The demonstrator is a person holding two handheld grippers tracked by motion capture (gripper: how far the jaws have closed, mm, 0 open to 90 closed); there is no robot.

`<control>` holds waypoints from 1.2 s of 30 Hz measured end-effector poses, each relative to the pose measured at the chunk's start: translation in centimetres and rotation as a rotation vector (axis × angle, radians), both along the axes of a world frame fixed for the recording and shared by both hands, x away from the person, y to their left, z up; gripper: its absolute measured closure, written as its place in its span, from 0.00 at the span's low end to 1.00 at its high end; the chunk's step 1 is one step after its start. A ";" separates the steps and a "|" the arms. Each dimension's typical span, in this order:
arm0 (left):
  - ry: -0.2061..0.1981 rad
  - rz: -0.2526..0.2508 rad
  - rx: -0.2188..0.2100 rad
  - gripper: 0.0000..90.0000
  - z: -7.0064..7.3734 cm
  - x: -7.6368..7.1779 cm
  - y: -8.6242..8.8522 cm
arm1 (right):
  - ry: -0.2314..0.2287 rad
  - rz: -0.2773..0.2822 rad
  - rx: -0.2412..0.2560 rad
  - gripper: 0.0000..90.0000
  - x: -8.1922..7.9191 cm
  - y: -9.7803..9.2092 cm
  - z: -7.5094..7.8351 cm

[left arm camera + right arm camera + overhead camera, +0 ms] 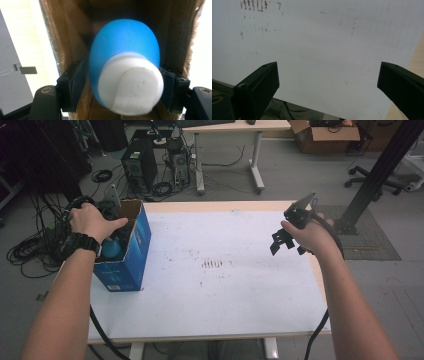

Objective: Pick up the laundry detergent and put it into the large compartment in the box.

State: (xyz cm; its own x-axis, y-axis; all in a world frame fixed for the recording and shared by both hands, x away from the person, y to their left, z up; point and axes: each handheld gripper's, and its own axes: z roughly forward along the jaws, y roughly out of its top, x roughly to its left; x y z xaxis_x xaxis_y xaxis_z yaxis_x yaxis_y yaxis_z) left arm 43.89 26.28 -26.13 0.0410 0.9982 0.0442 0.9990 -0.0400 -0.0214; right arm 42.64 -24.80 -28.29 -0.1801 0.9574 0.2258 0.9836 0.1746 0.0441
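So nearest the camera, two forearms come in from the bottom of the high view, the left one with a black watch [82,242] on the wrist. The left hand [92,220] is reaching down into an open blue cardboard box [131,251] that sits at the left edge of the tabletop [220,290]. In the left gripper view, the left hand-held gripper [125,82] is down inside the box, and its jaws sit on either side of a blue bottle with a white cap [127,75]. The pads look pressed against it, so I'd say it's grasping the bottle, though the picture is blurry, so I'm not 100% sure how tight. Brown cardboard walls are right behind the bottle.

The right hand [312,235] is over the right side of the tabletop, holding the right hand-held gripper [292,227] up in the air, well apart from the box. In its own view, the right hand-held gripper [328,82] has its jaws spread wide with nothing between them, just the white sheet [317,45] covering the tabletop, with some brownish specks [254,5] on it.

Farther back there's the floor with a black computer tower [139,165], tangles of cables [30,250], another desk [235,127] and a cardboard carton [325,135].
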 end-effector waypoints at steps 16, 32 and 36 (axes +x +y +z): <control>-0.037 -0.019 0.002 0.27 3.2 -0.5 -0.8 | -0.006 0.001 0.003 0.04 -0.3 -0.1 0.5; -0.086 -0.071 -0.007 0.23 6.7 -1.1 -3.8 | -0.019 -0.010 0.004 0.04 -0.9 -0.6 1.3; -0.096 -0.092 -0.021 0.22 7.2 -1.1 -5.6 | -0.020 -0.011 0.010 0.04 -1.1 -0.9 1.3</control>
State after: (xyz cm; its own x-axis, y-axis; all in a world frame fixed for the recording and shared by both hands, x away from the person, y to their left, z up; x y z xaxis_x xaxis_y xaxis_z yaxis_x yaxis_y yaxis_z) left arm 42.75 20.70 -18.96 0.1294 0.9911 0.0311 0.9884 -0.1314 0.0759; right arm 41.56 -25.70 -26.99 -0.1740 0.9571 0.2315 0.9844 0.1633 0.0650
